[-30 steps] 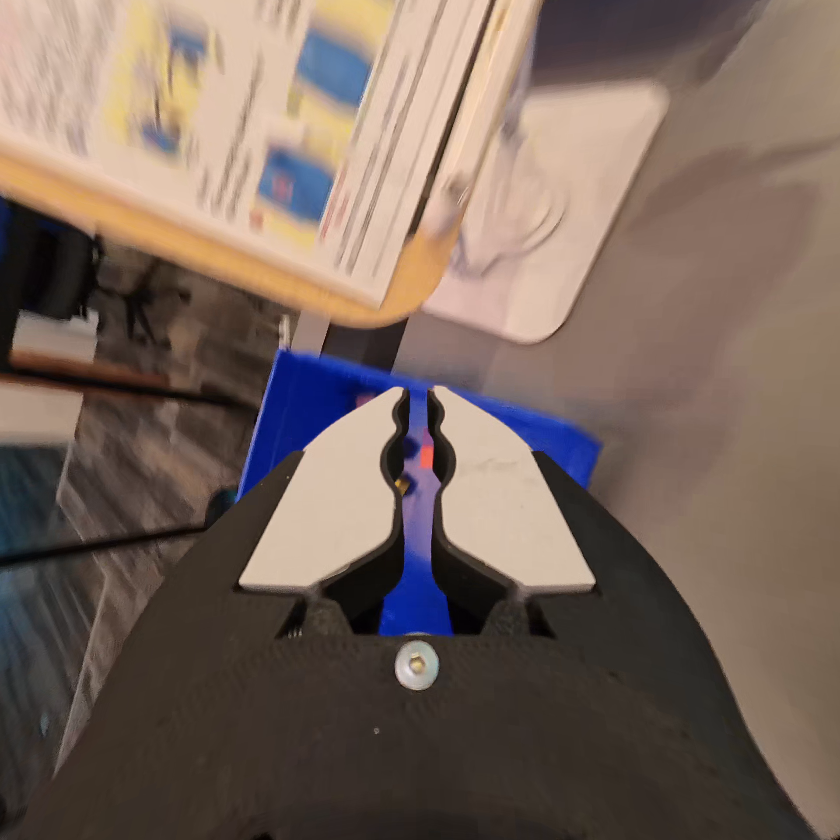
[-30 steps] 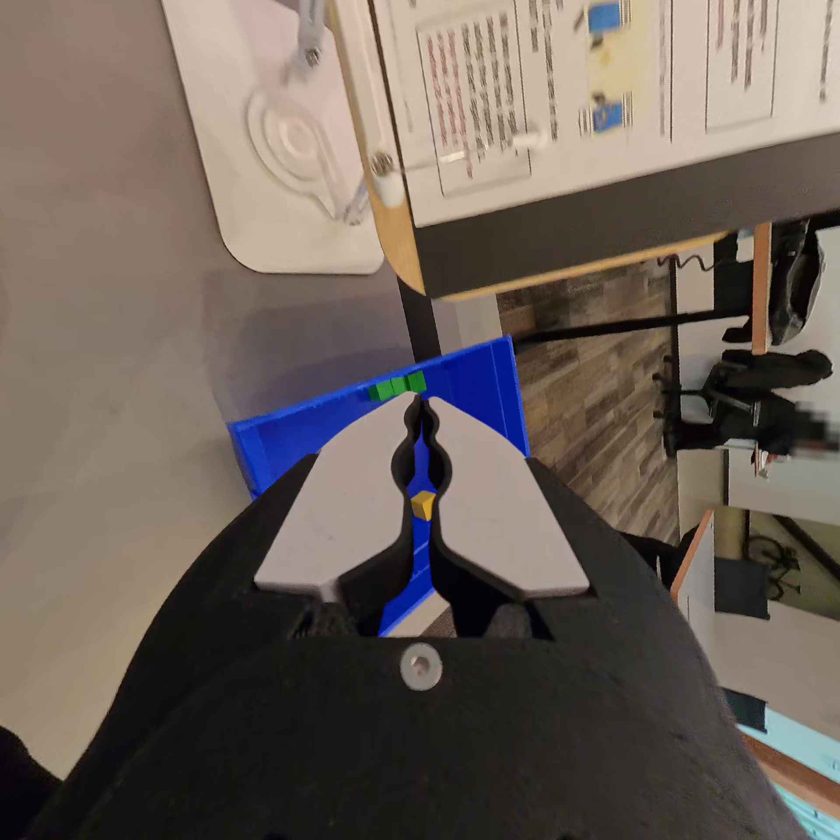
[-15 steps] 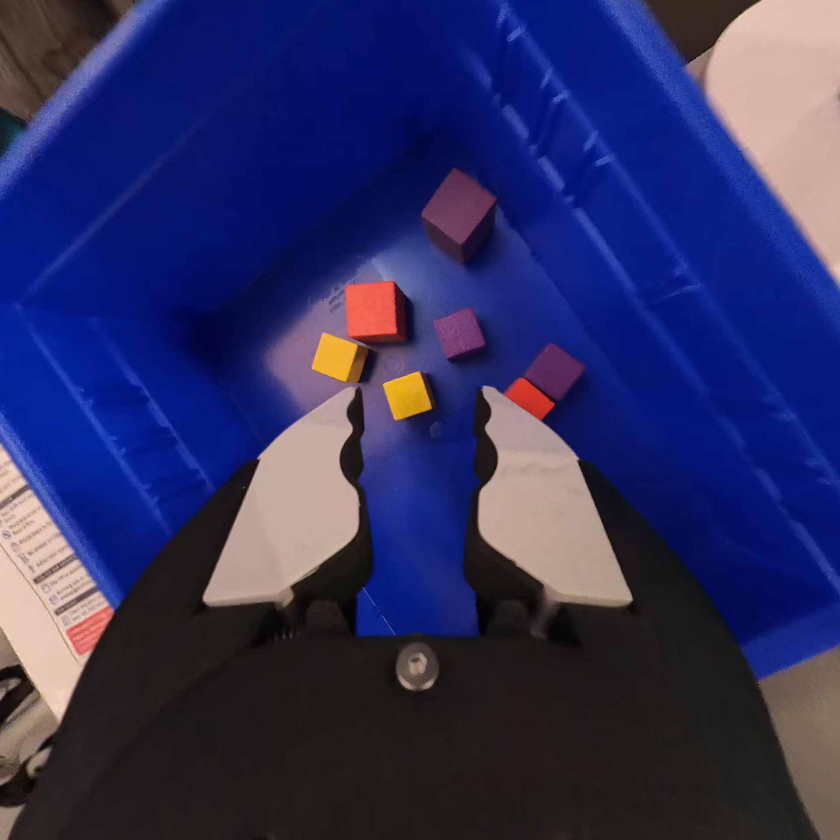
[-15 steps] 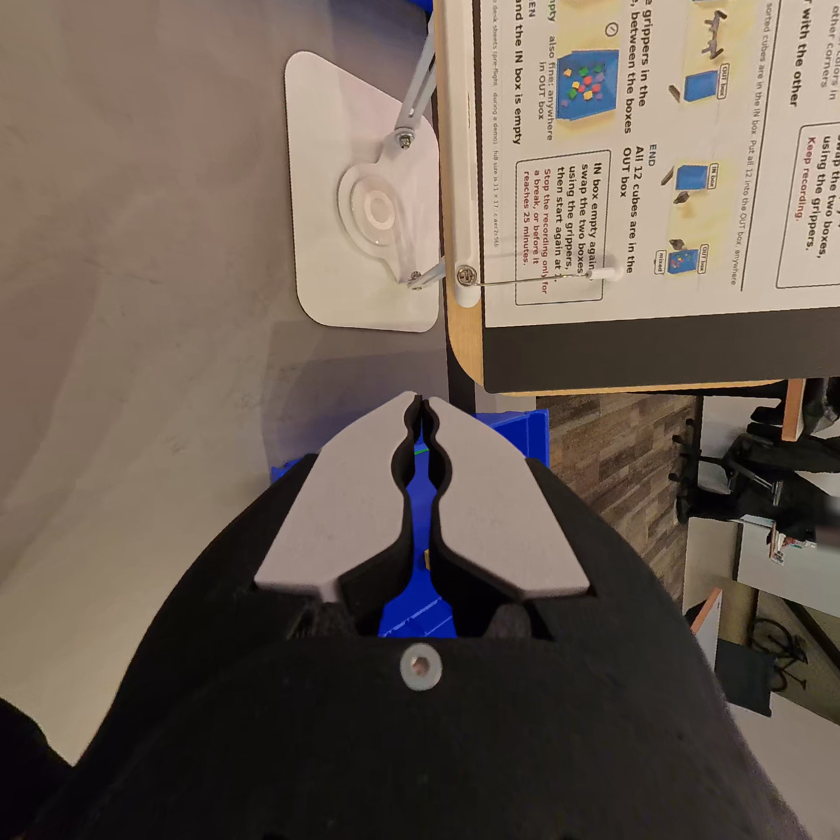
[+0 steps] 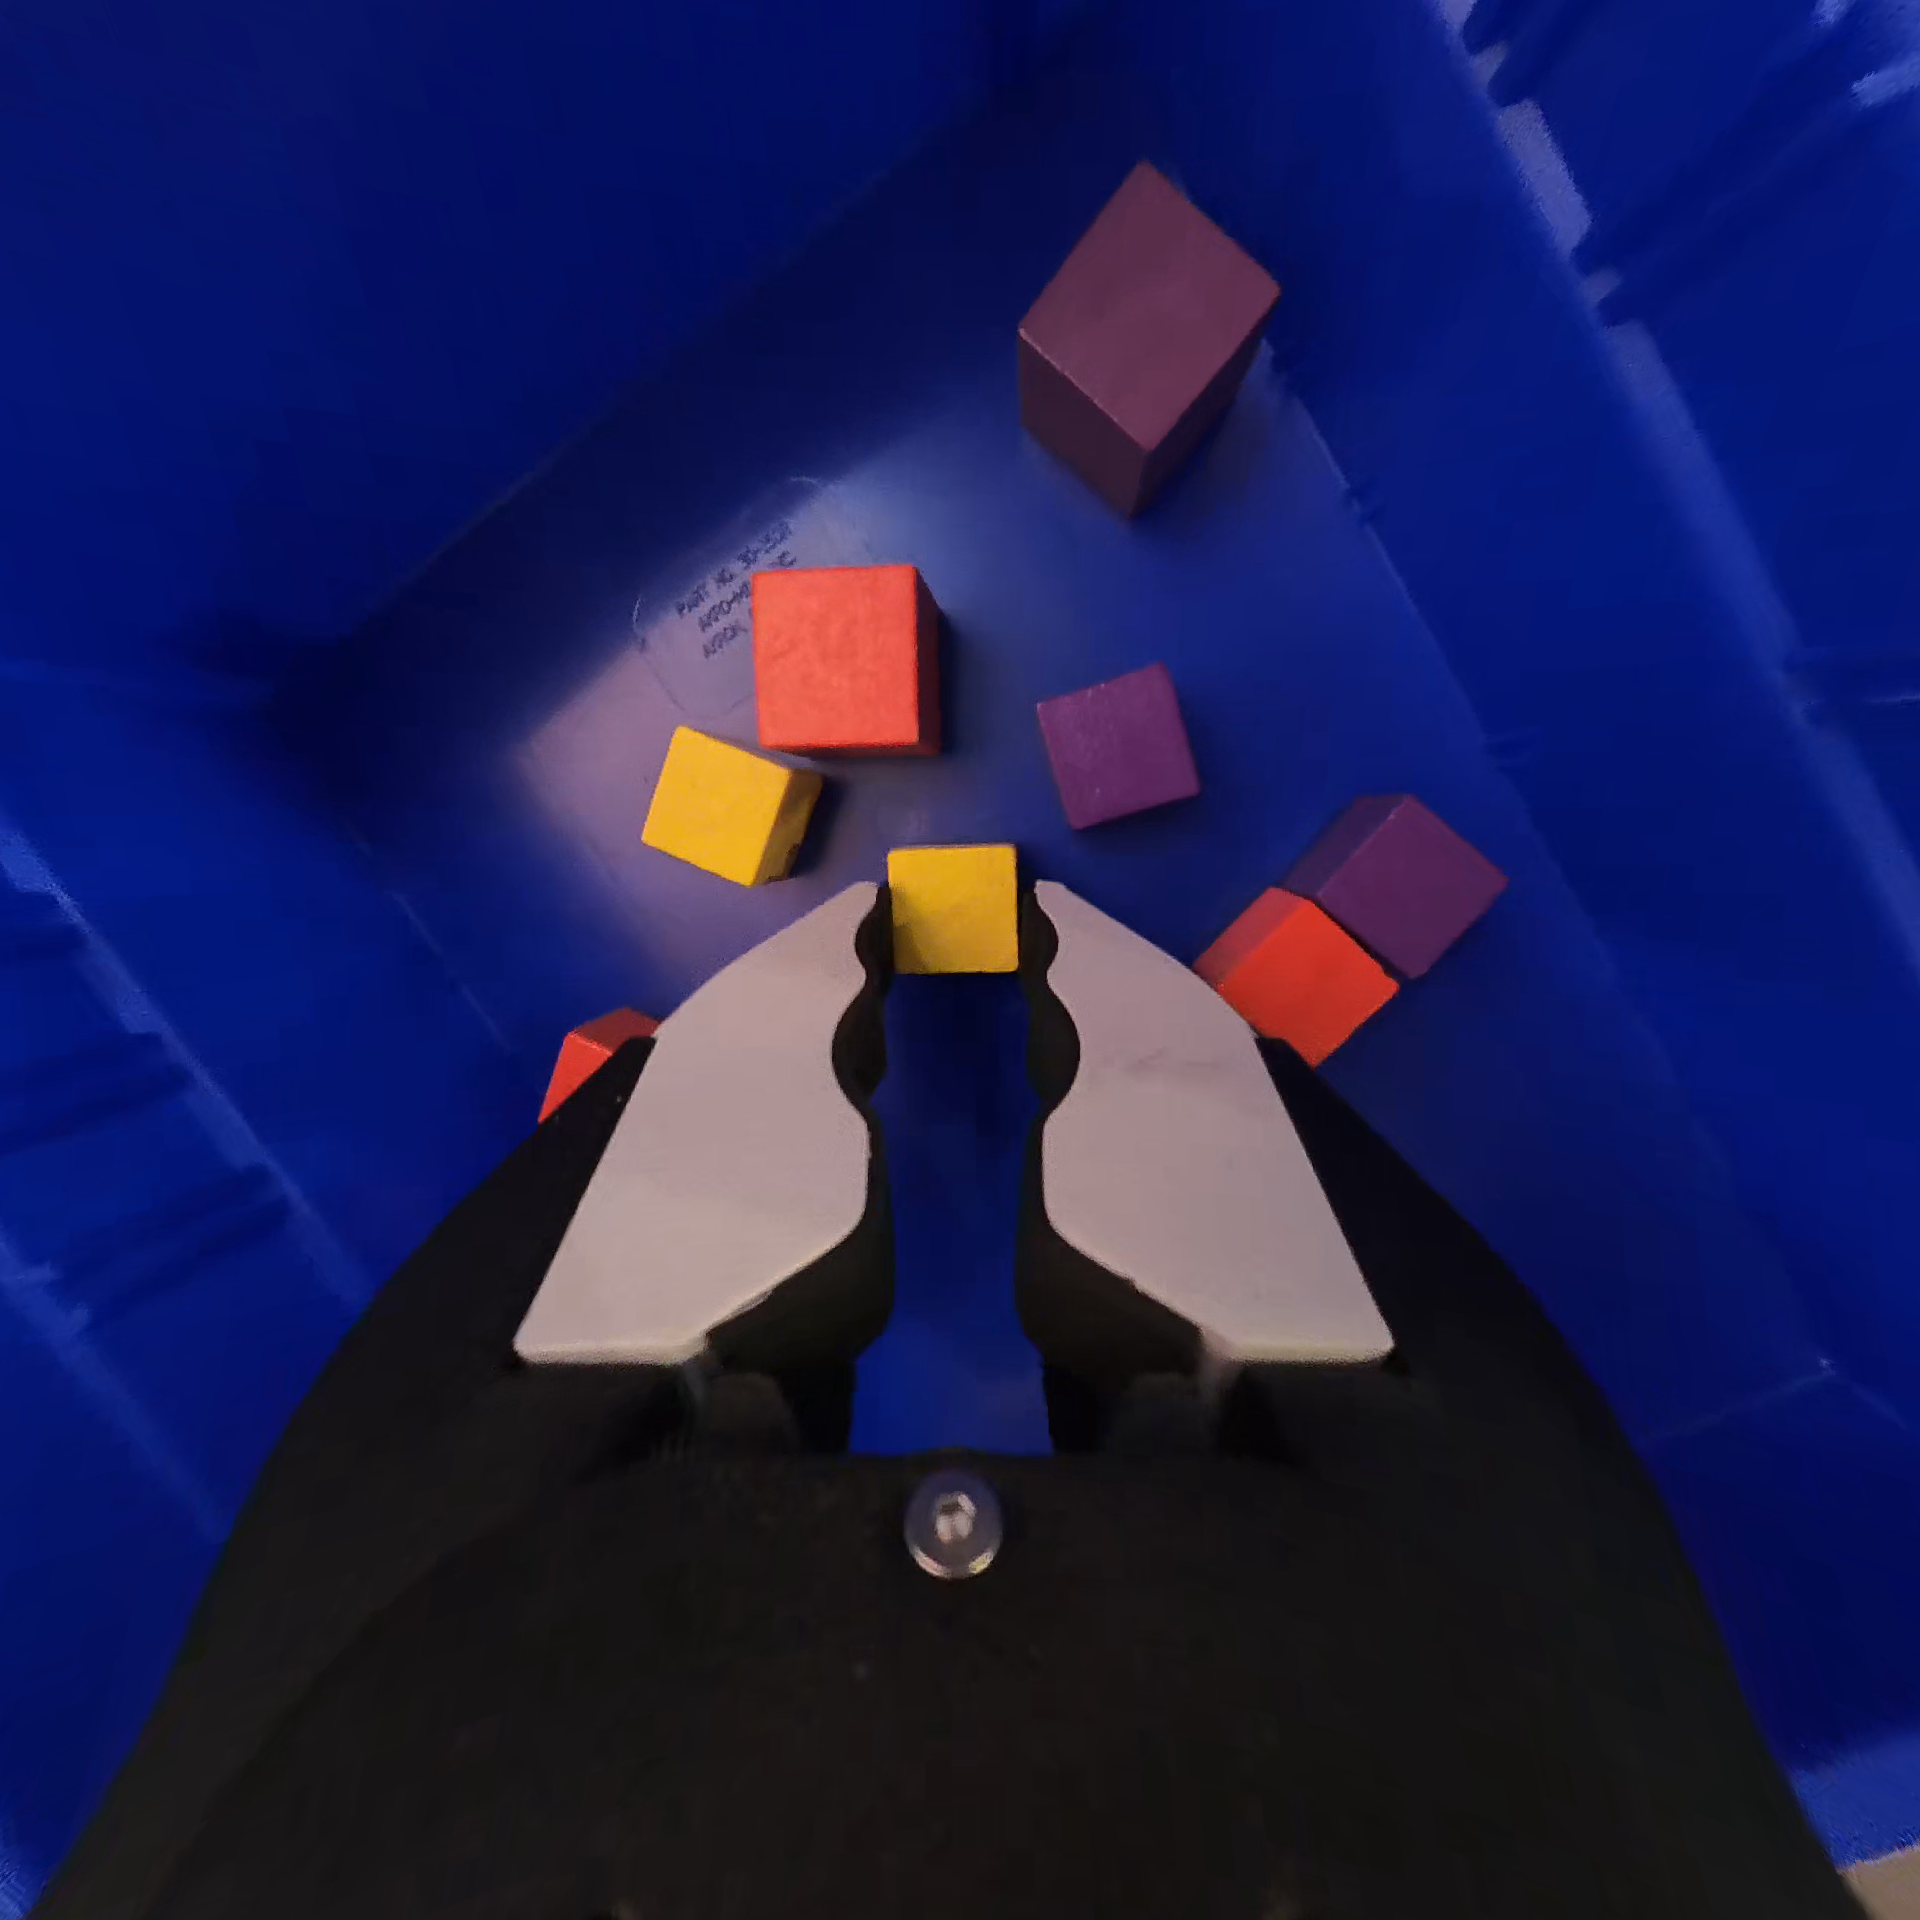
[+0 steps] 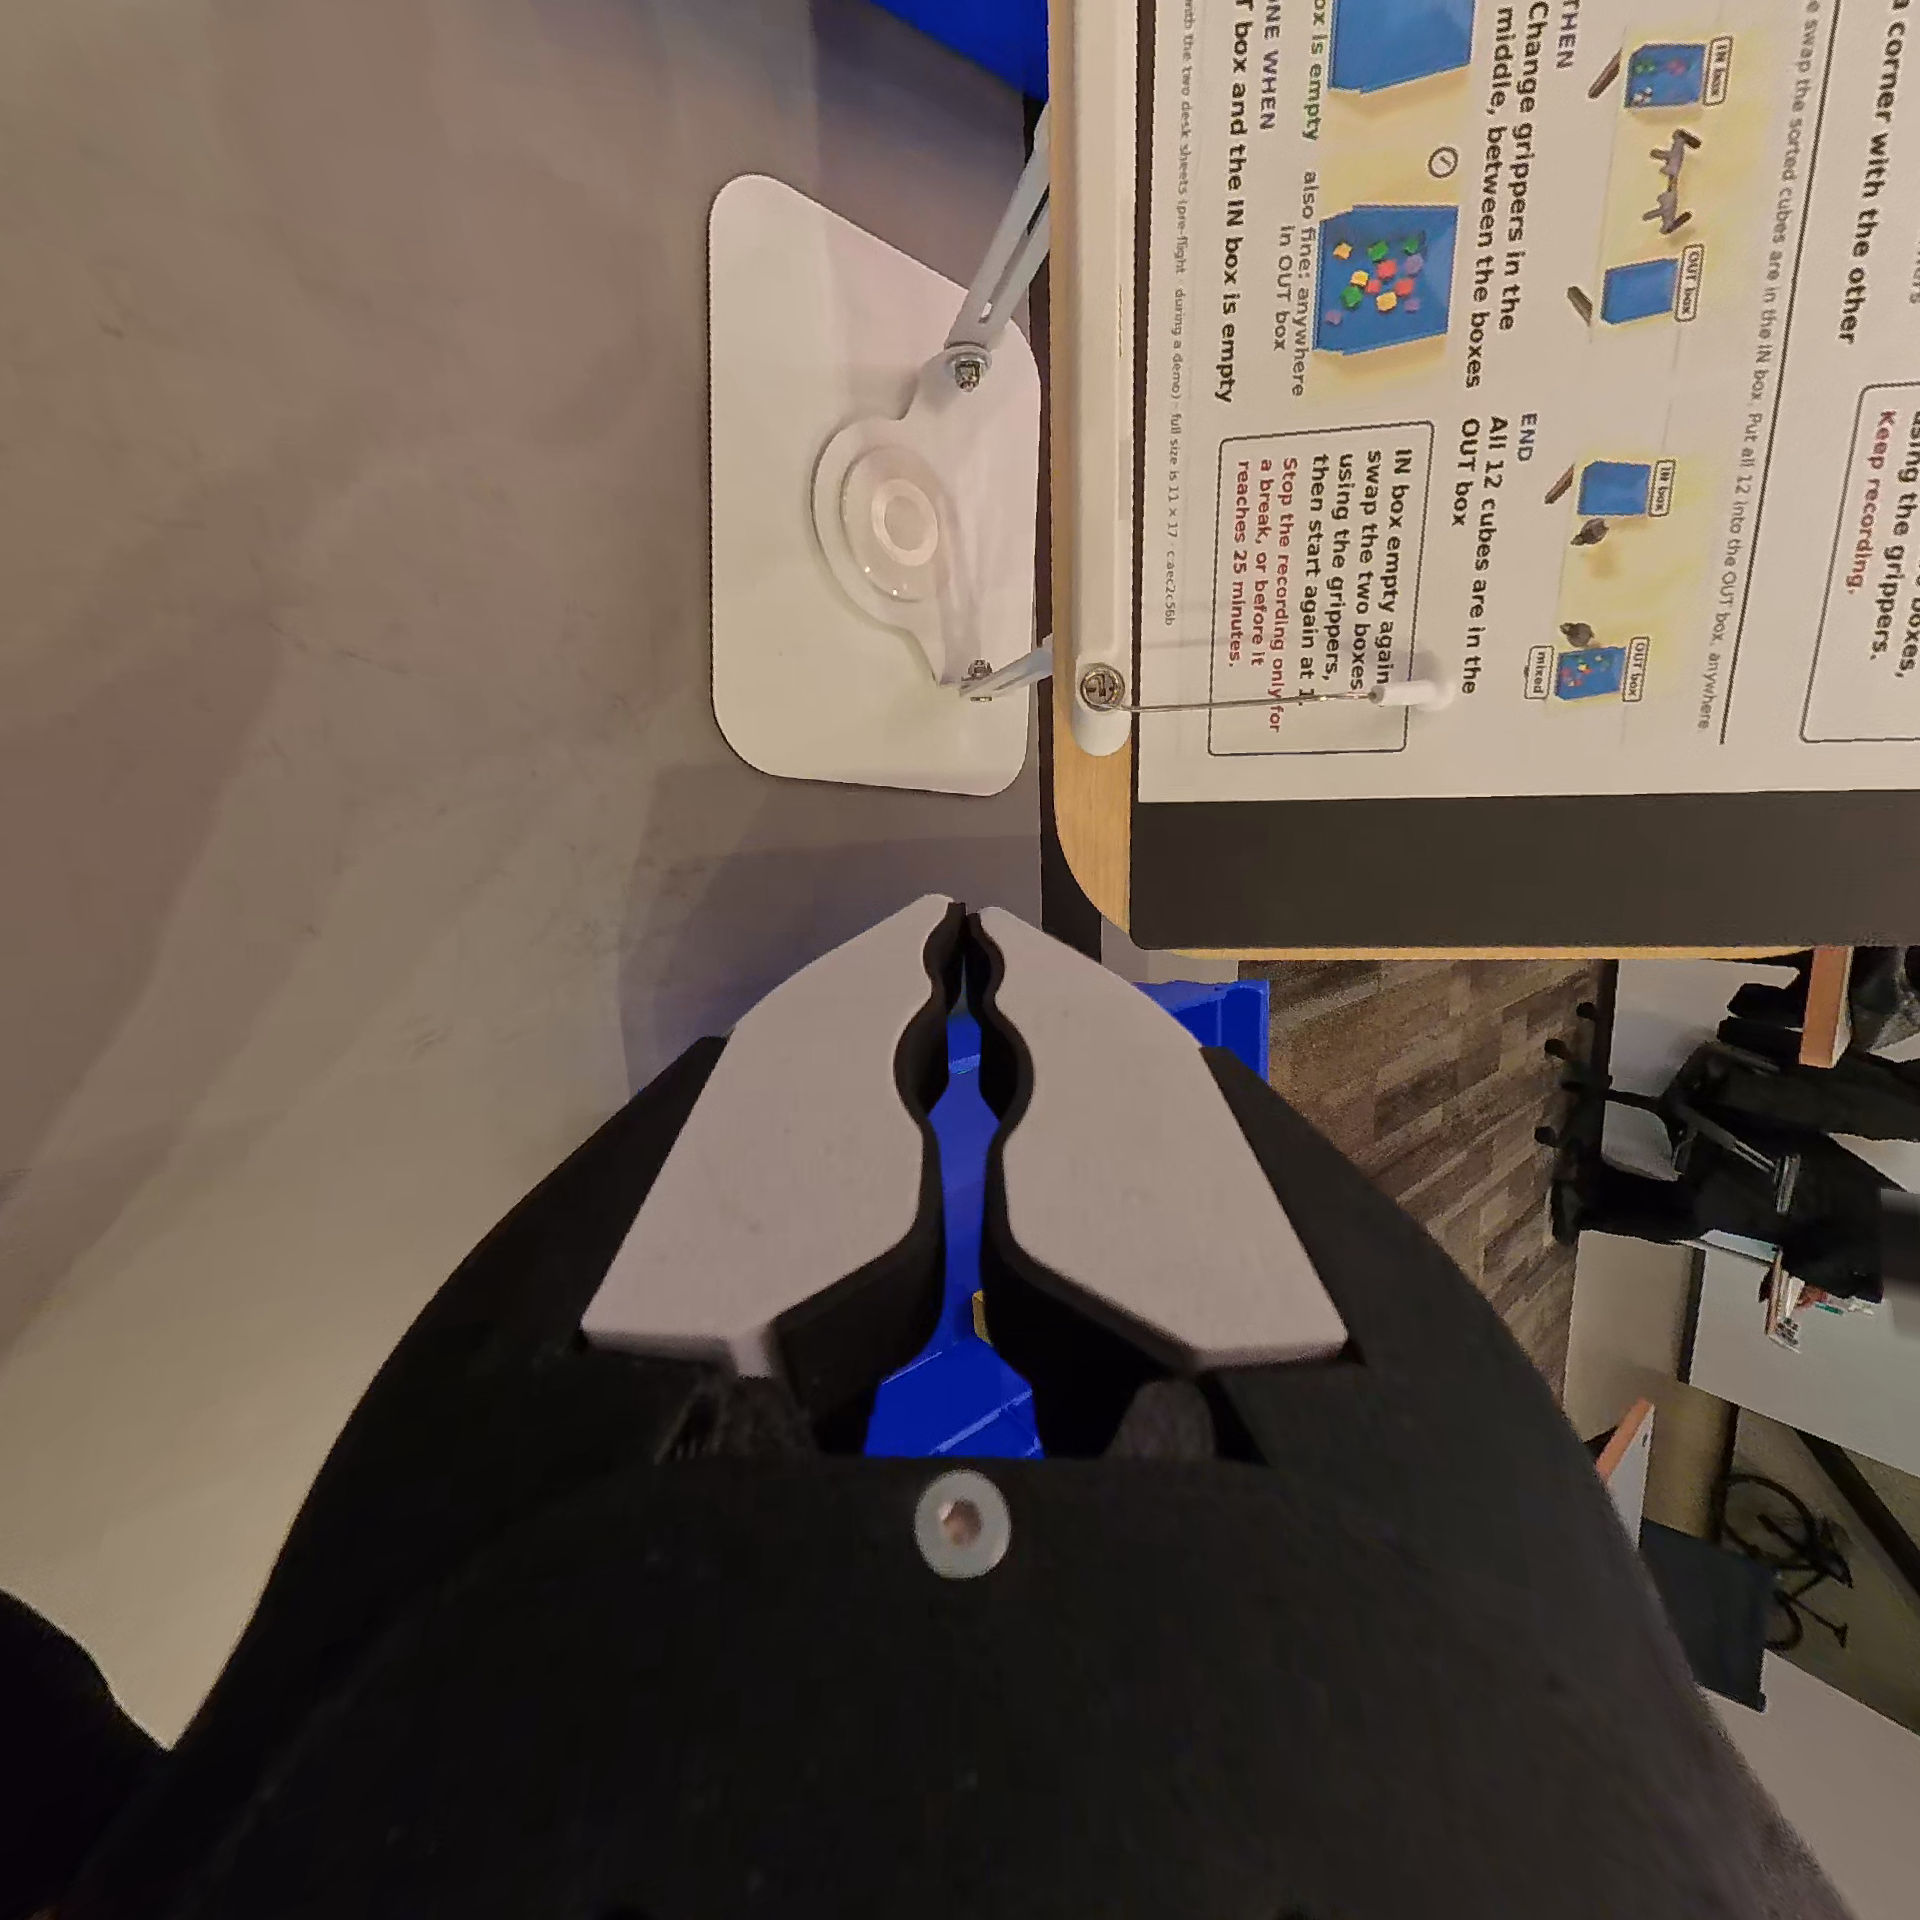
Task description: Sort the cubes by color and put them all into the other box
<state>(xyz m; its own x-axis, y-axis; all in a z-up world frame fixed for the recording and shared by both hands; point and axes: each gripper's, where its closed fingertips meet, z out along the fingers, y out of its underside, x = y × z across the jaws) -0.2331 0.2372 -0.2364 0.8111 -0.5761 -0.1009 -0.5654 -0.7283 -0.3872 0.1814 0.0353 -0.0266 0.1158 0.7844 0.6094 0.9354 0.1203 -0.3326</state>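
In the left wrist view my left gripper [image 5: 954, 912] is down inside a blue box [image 5: 312, 416]. Its fingertips press both sides of a small yellow cube [image 5: 954, 935] on the box floor. Around it lie a second yellow cube [image 5: 727, 805], three red cubes [image 5: 842, 660] [image 5: 1299, 971] [image 5: 592, 1055], the last half hidden by my finger, and three purple cubes [image 5: 1143, 332] [image 5: 1117, 743] [image 5: 1397, 883]. In the right wrist view my right gripper [image 6: 964, 914] is shut and empty over another blue box [image 6: 1216, 1023]. A sliver of yellow cube [image 6: 978, 1314] shows through the finger gap.
A wooden board with a printed instruction sheet [image 6: 1558, 416] stands beyond the right gripper on a white base plate [image 6: 831, 520]. The grey tabletop [image 6: 312, 520] stretches to the left. Floor and office furniture [image 6: 1714, 1143] lie past the table edge at right. The grippers' ends are close to 50 cm from one another.
My left gripper swung down into the box, opened, then closed on the yellow cube. My right gripper stayed shut and drifted so that the board looks closer.
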